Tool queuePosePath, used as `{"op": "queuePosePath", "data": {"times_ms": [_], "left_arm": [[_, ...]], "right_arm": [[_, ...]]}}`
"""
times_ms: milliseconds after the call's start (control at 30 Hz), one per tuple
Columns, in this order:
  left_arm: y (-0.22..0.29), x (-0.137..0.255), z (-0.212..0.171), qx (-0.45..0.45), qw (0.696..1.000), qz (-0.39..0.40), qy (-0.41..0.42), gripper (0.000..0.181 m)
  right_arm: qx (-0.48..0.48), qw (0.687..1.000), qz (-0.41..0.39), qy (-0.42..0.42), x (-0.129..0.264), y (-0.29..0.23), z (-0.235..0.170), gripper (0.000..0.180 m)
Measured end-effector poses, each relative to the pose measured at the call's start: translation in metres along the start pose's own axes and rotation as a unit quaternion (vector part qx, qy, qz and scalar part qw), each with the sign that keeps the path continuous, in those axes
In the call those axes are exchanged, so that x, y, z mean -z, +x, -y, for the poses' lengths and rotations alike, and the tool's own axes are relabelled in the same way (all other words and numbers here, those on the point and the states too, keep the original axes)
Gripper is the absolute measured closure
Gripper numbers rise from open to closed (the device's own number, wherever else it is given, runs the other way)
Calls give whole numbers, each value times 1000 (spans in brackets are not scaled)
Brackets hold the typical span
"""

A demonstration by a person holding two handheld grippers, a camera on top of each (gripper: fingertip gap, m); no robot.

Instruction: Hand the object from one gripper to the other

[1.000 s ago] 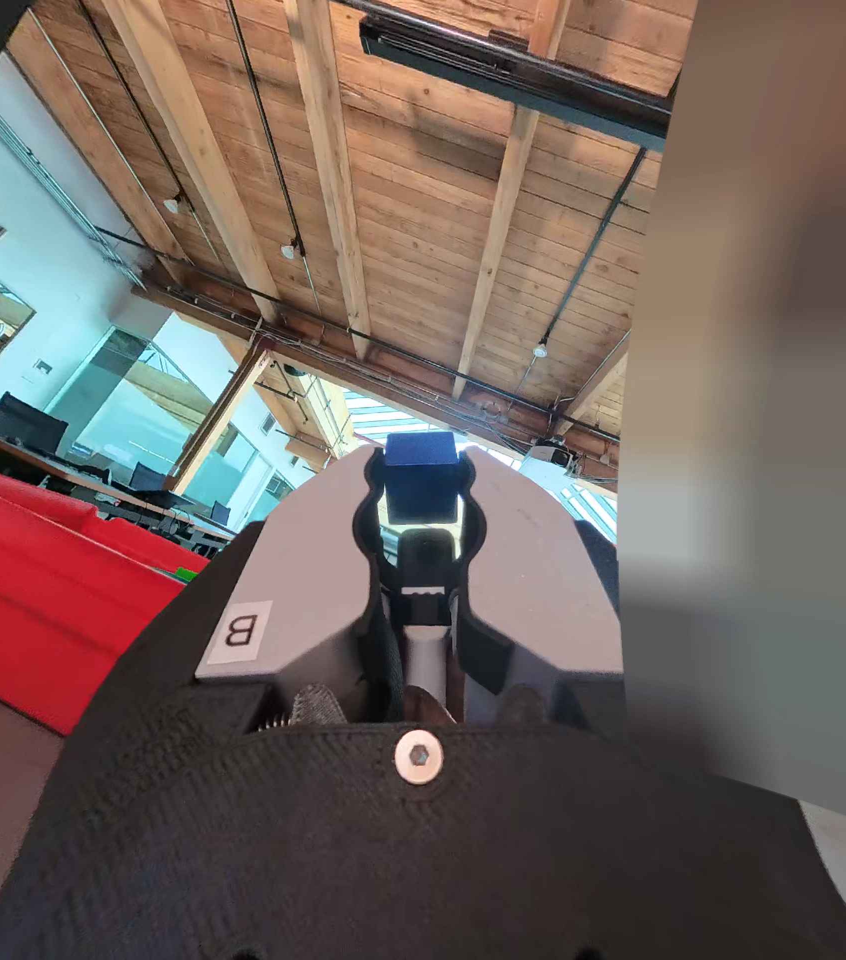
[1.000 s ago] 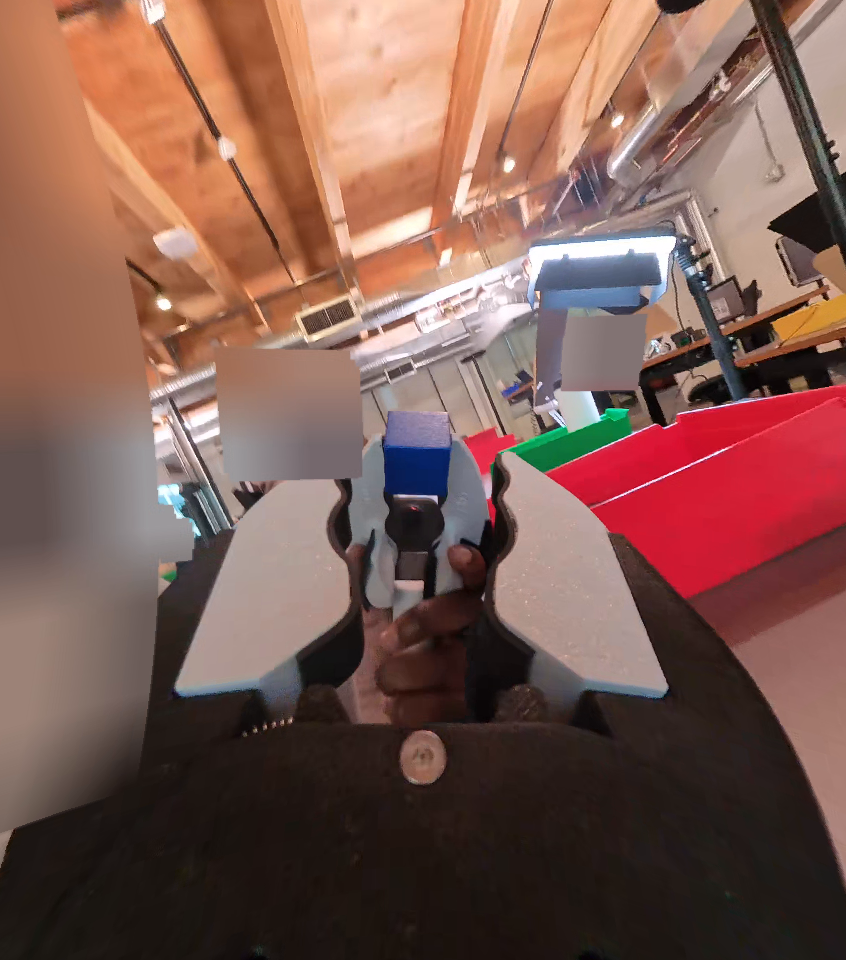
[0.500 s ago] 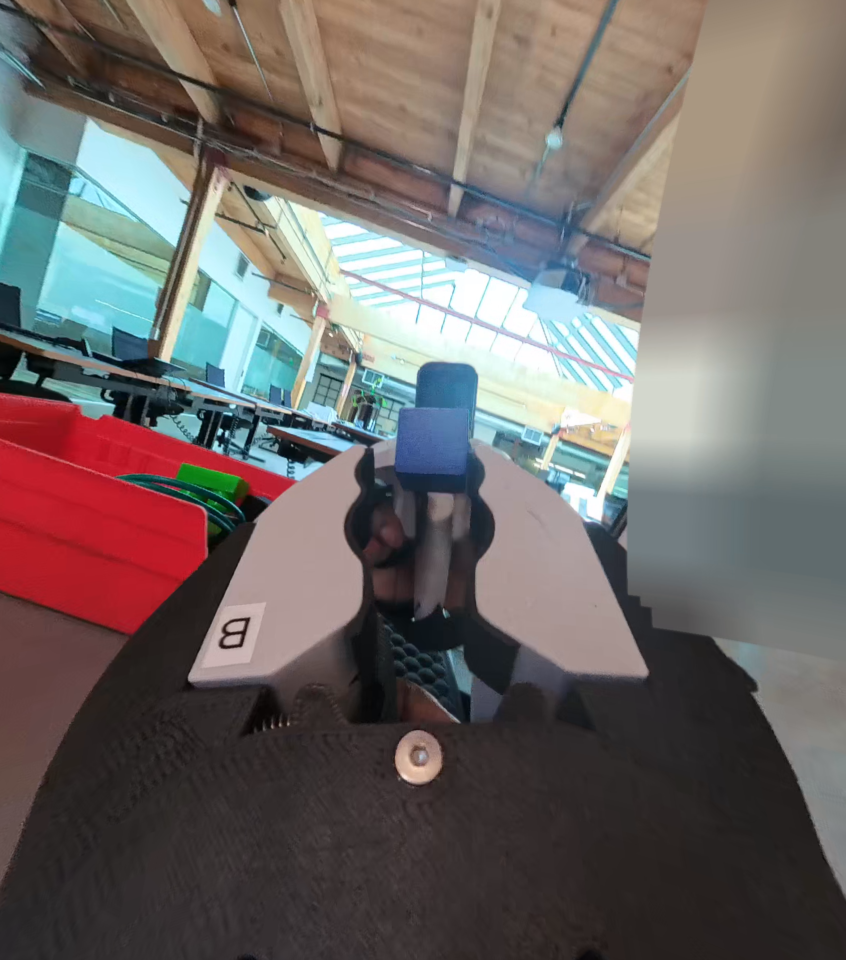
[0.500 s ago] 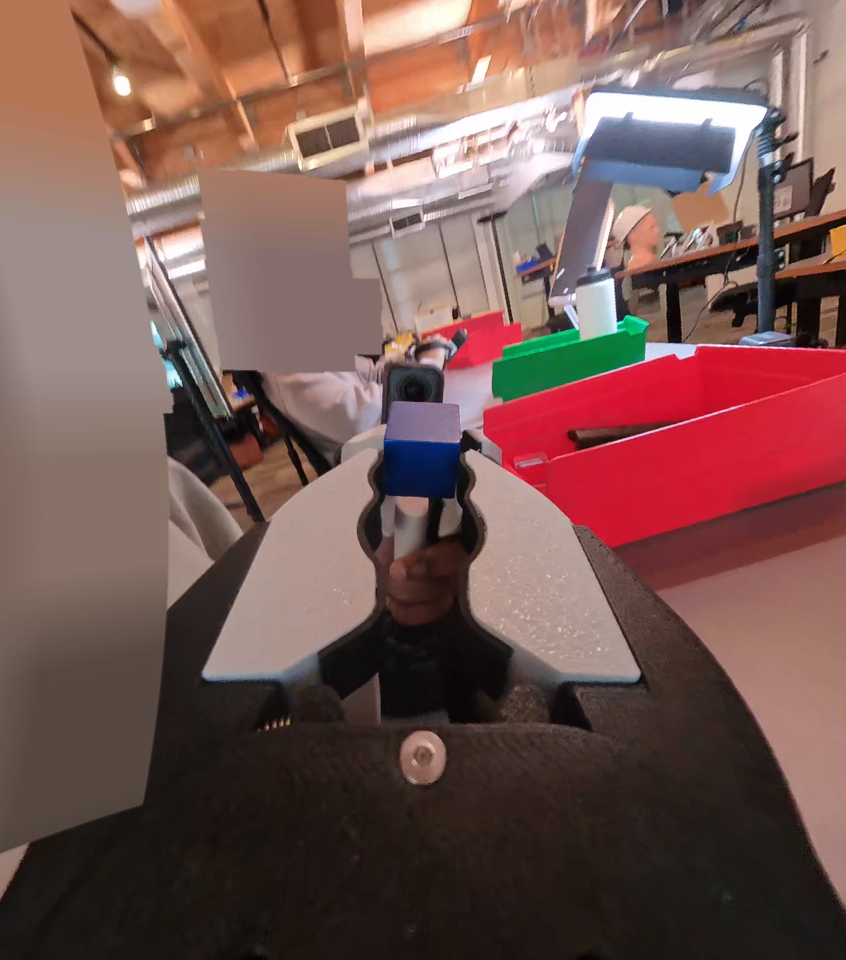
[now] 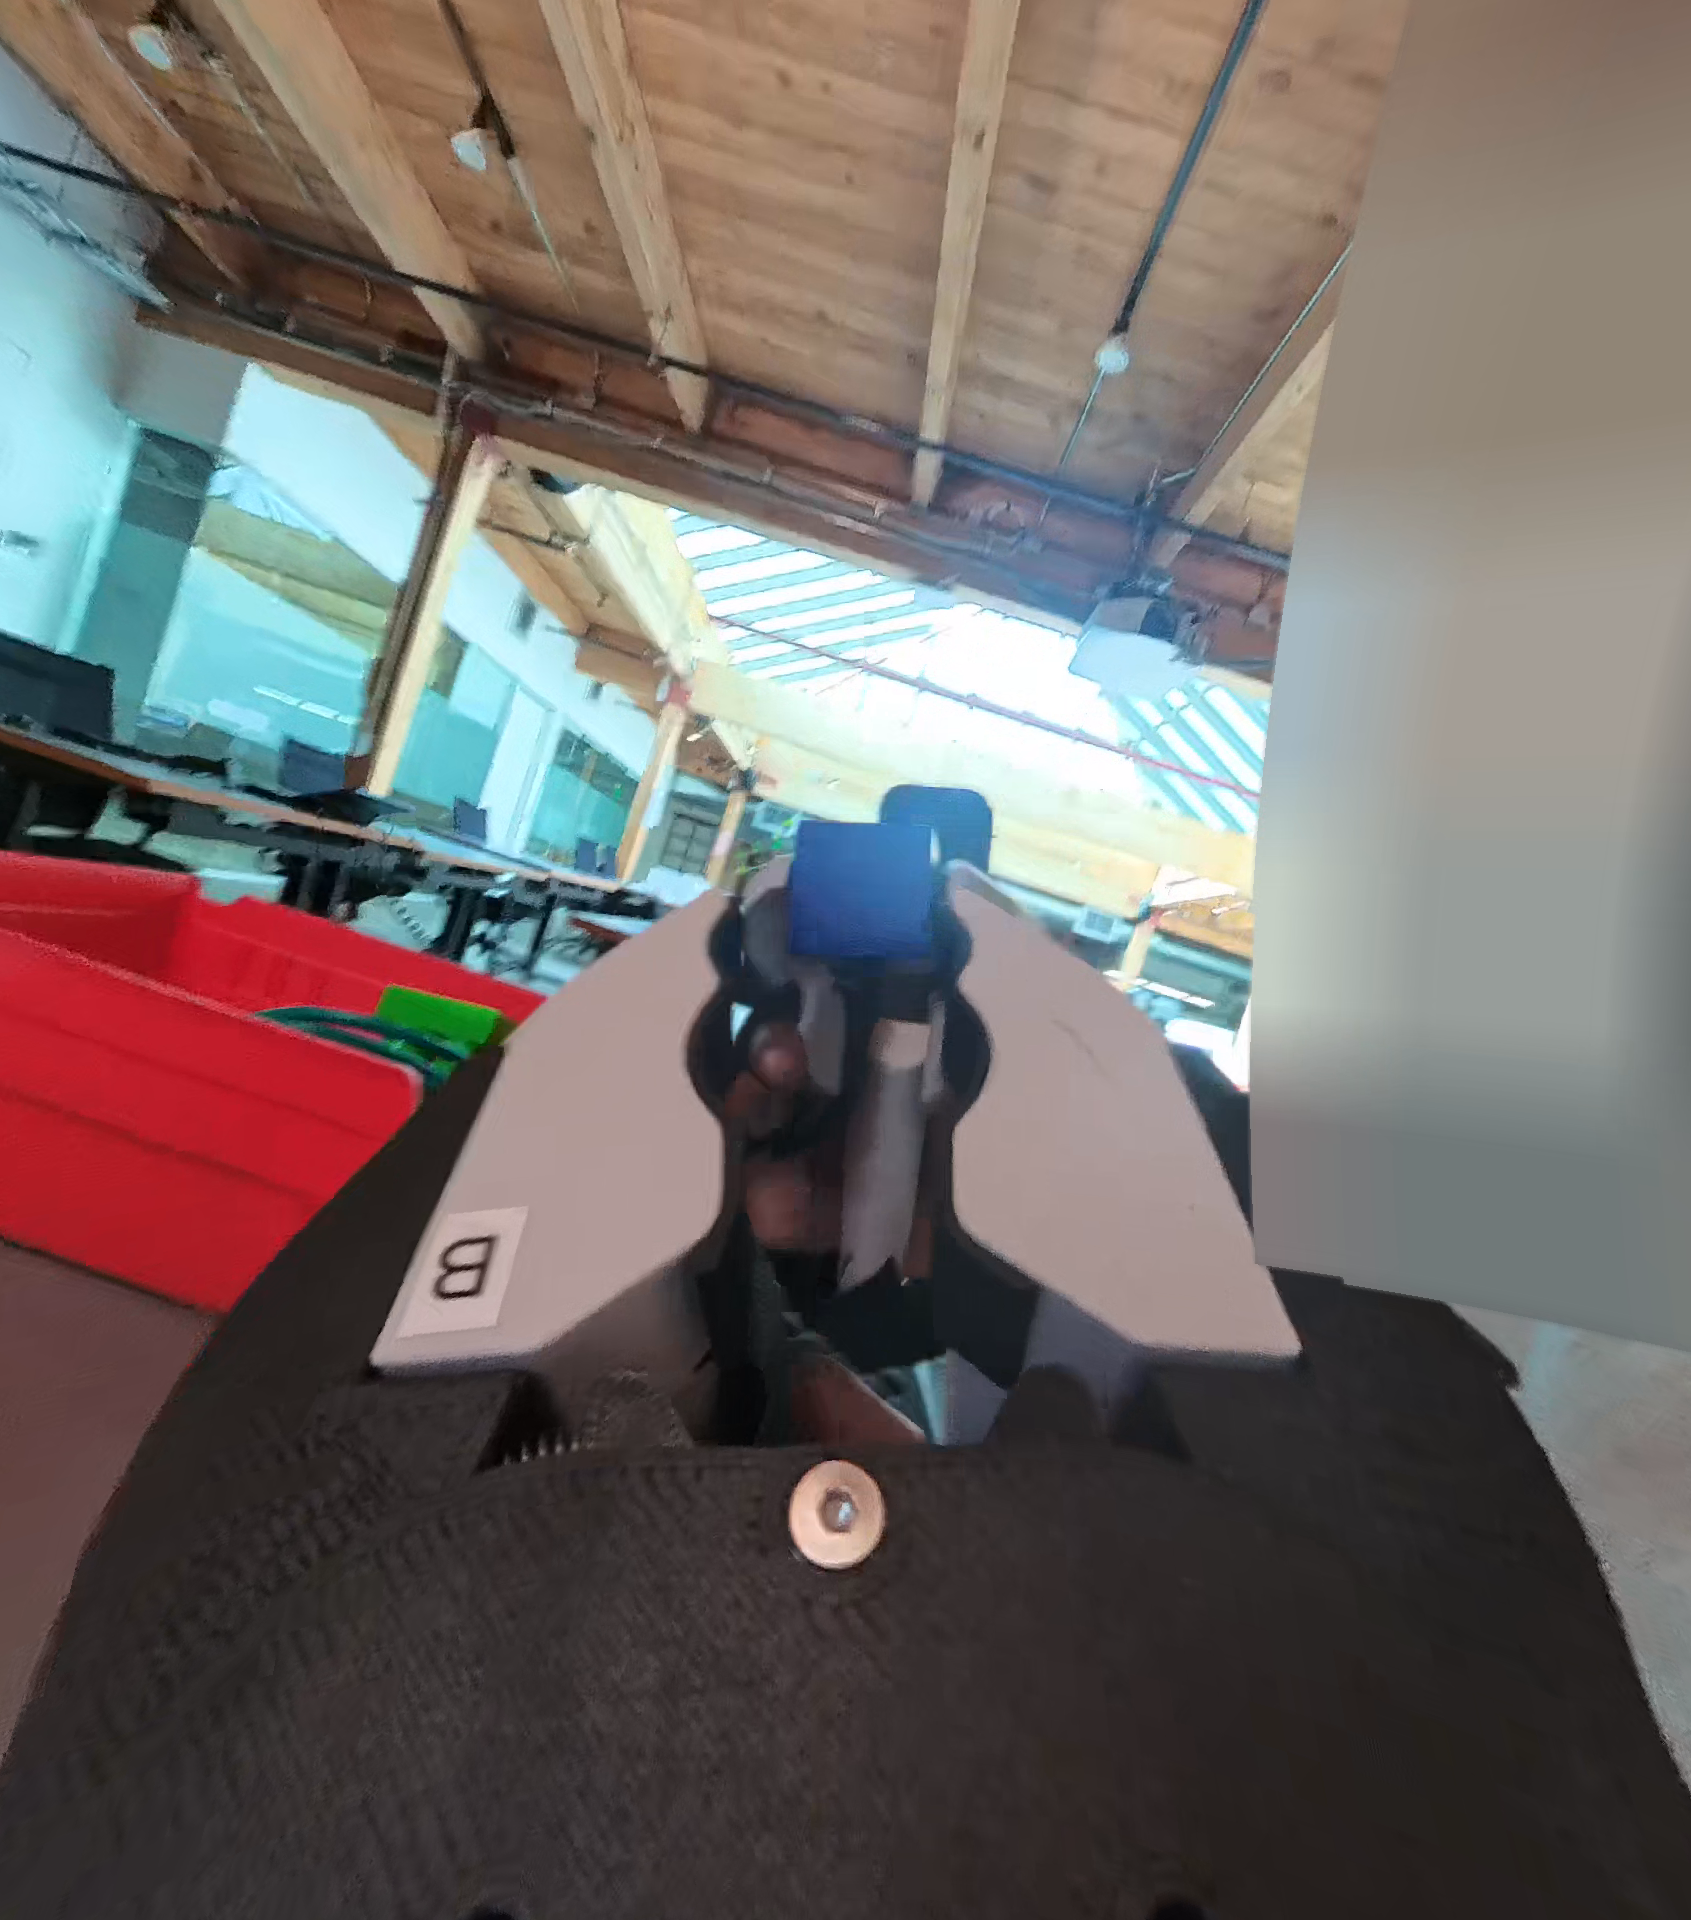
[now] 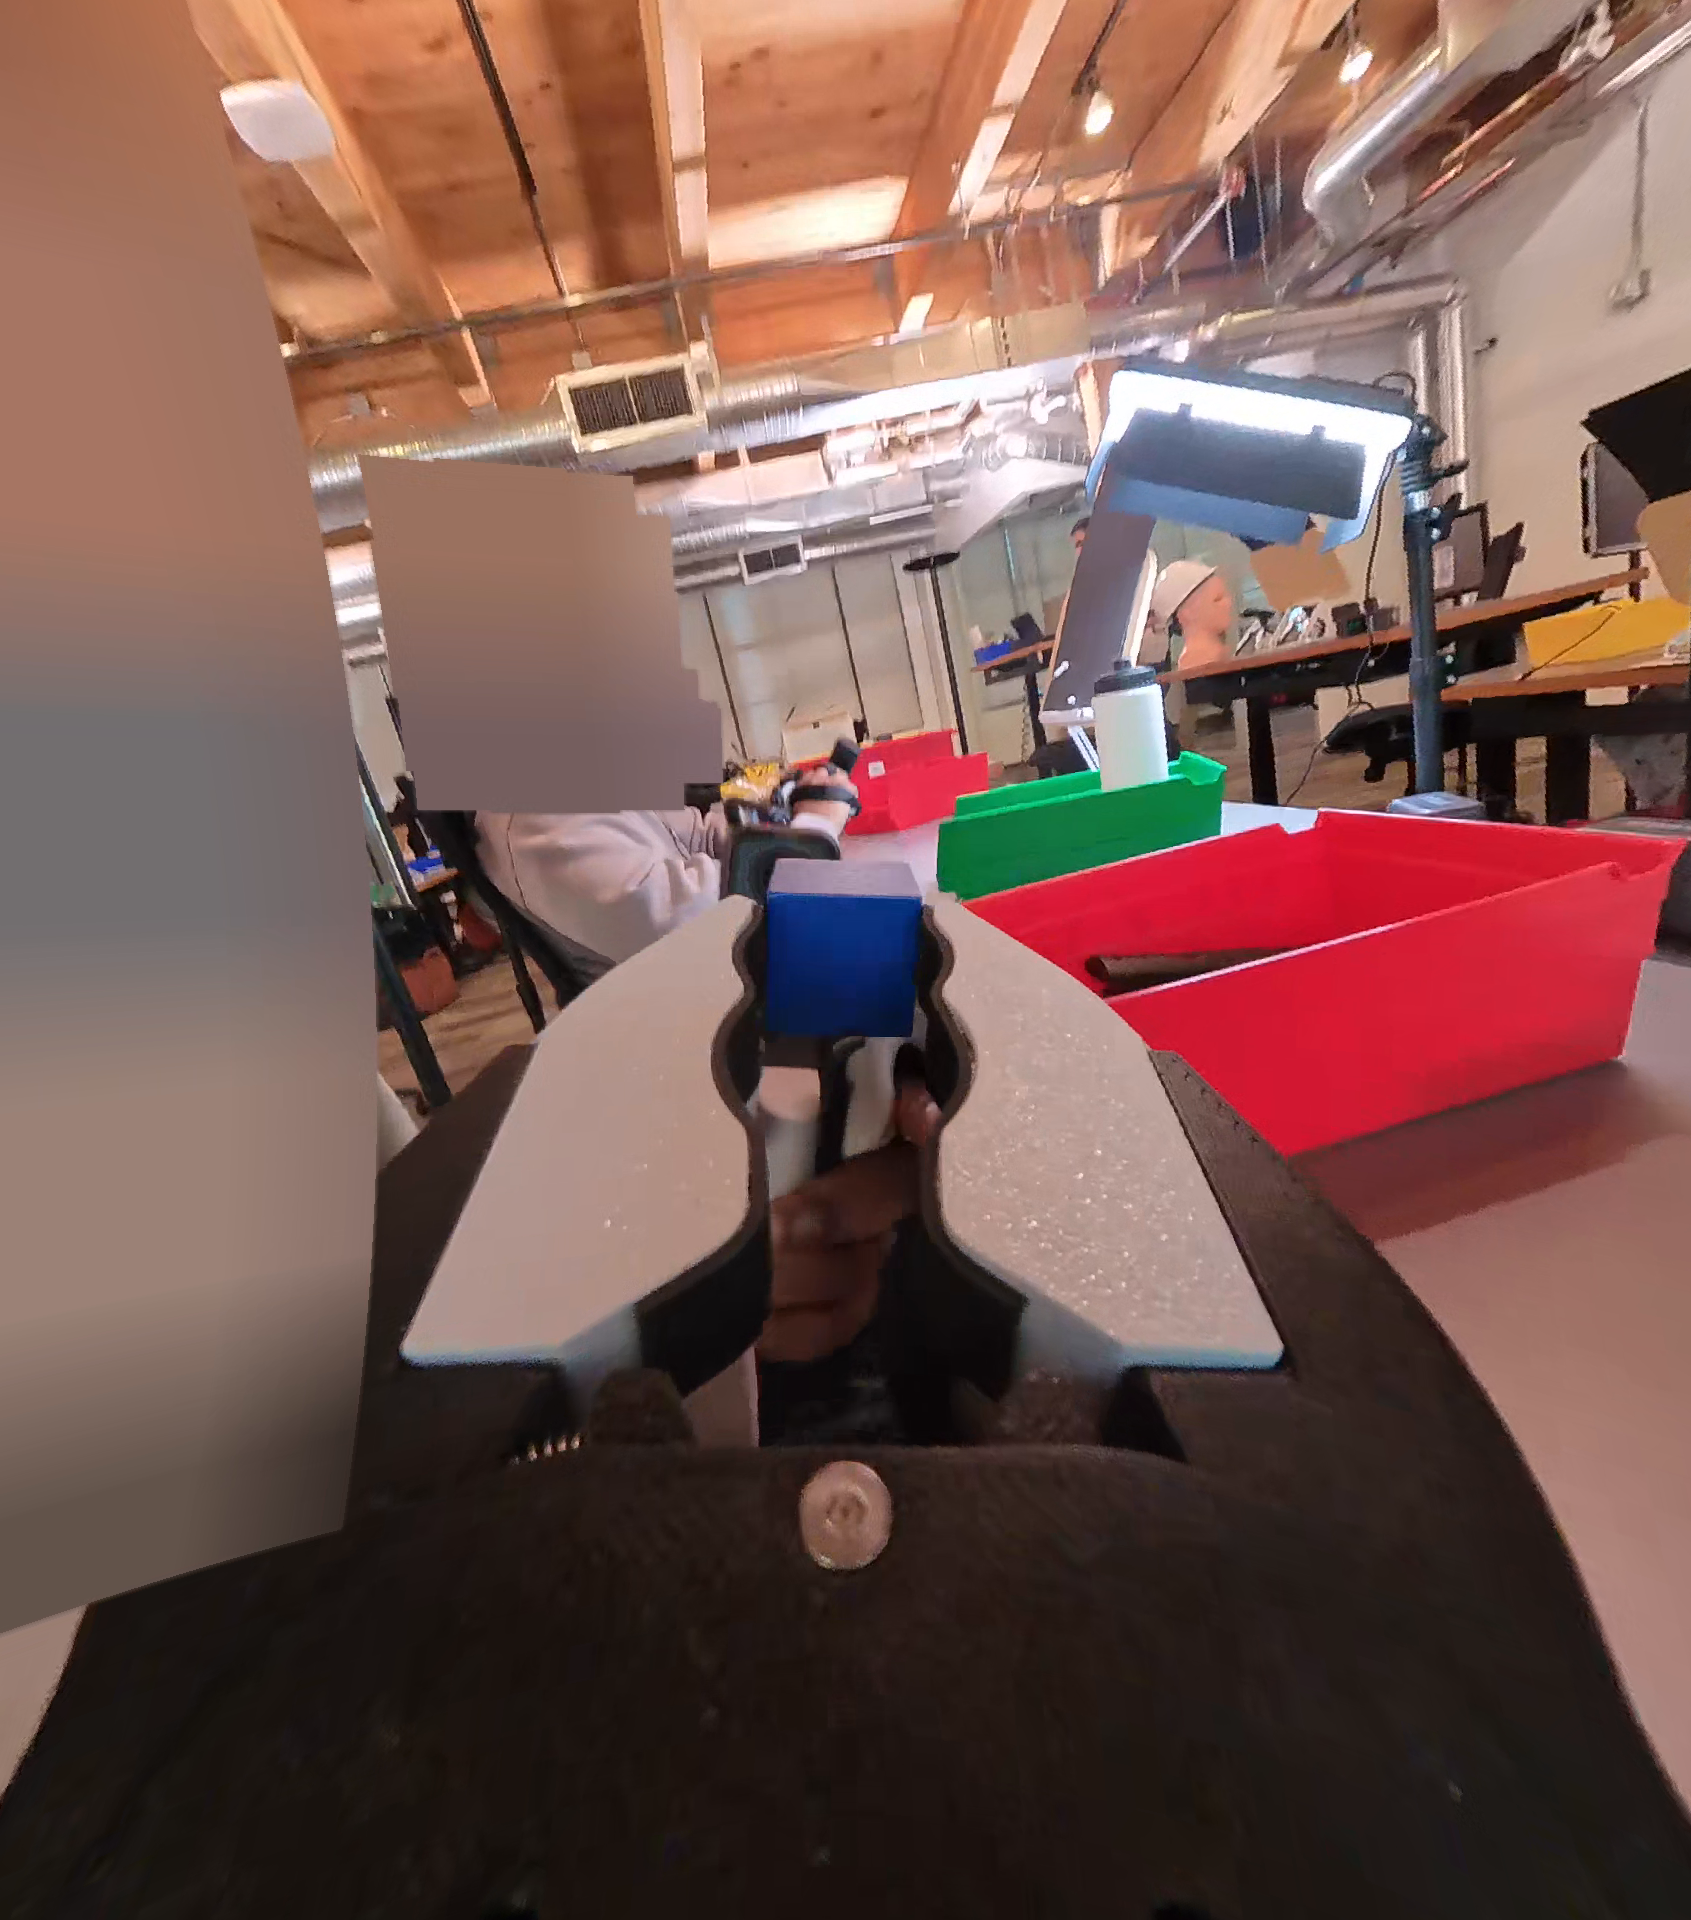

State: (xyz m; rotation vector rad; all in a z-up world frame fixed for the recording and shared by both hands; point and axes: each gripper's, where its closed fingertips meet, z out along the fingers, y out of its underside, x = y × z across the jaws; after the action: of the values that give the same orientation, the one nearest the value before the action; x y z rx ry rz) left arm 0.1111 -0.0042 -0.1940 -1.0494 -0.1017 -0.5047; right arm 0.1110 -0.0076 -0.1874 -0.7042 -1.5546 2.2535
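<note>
Blue cube looks light, rigid, slick; right tongs clamp its flat sides, left tongs unclear whether gripping or apart

Quick count from the two wrist views. One blue cube – same single cube in both. Two grippers, the left gripper and the right gripper. Bins in the right view: two red ones – a big near red bin and a small far red bin – plus one green bin. One white bottle and one light panel. In the left view, one red tray.
</note>
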Motion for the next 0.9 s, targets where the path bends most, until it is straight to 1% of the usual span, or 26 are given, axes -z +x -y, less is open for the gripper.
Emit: {"op": "queuePosePath", "data": {"times_ms": [33, 100, 167, 233, 300, 367, 433, 533, 600, 667, 900], "left_arm": [[-7, 1, 2, -7, 1000, 28, -8, 129], [-22, 5, 5, -29, 995, 88, -34, 100], [-29, 10, 7, -58, 990, 116, -64, 72], [-28, 15, 15, -86, 986, 124, -73, 64], [-24, 19, 27, -119, 983, 126, -62, 57], [-17, 21, 41, -149, 982, 115, -38, 53], [-13, 26, 51, -161, 980, 111, -25, 49], [-14, 34, 64, -181, 977, 116, -11, 48], [-15, 39, 67, -188, 974, 122, -15, 48], [-15, 42, 70, -199, 972, 126, -19, 48], [-19, 51, 78, -218, 965, 144, -26, 48]], "right_arm": [[14, 1000, -7, -8, 4, 2, 4, 153], [56, 997, -39, -29, 15, 12, 14, 152], [110, 987, -98, -67, 31, 31, 27, 153], [161, 965, -172, -110, 50, 57, 42, 153], [195, 930, -258, -172, 75, 91, 52, 153], [208, 887, -336, -239, 102, 127, 54, 153], [197, 857, -370, -298, 122, 155, 47, 152], [154, 834, -399, -349, 143, 187, 29, 152], [132, 809, -429, -379, 160, 207, 19, 152], [112, 790, -449, -402, 173, 221, 9, 152], [88, 748, -473, -458, 191, 238, -14, 152]]}}
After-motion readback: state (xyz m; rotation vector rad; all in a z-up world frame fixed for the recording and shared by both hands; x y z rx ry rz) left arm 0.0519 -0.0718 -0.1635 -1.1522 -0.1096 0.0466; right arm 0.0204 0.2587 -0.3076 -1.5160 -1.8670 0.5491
